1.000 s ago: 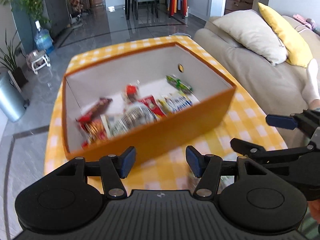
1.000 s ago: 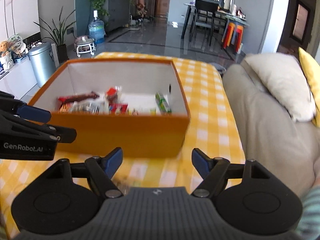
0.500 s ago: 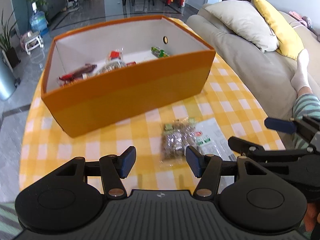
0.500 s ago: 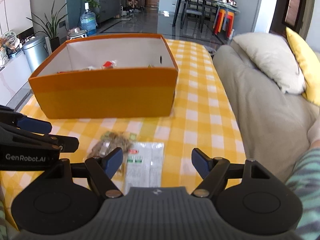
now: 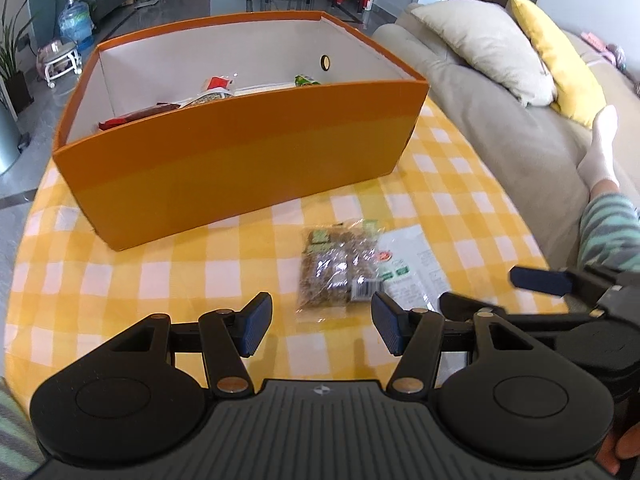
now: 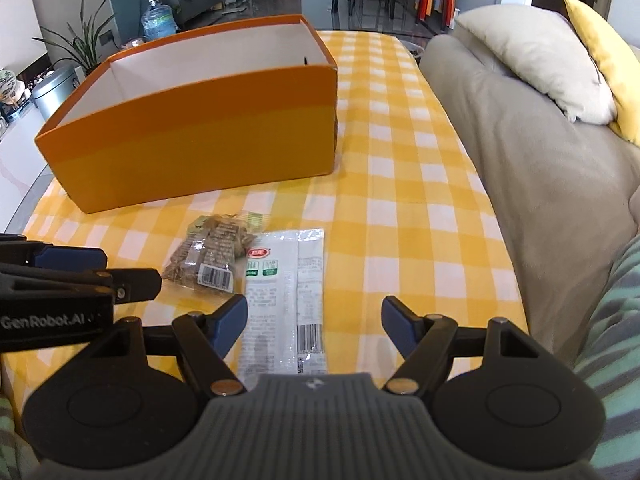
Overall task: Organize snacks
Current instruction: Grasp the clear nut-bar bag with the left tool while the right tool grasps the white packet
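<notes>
snacks still out are two: a brown clear packet (image 5: 340,272) and a white packet (image 6: 286,300), touching on the checked cloth (image 5: 160,280) before my orange box (image 5: 240,168). my left gripper (image 5: 320,326) and right gripper (image 6: 314,326) hang spread, empty. sofa (image 6: 520,160) crowds the right edge.

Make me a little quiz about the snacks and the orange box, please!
1. True or false: the brown snack pack lies inside the orange box.
2. Which packet lies nearer the right gripper: A) the white packet, B) the brown one?
3. What colours is the checked tablecloth?

Key:
1. False, it lies on the cloth, in front of the box.
2. A.
3. Yellow and white.
</notes>
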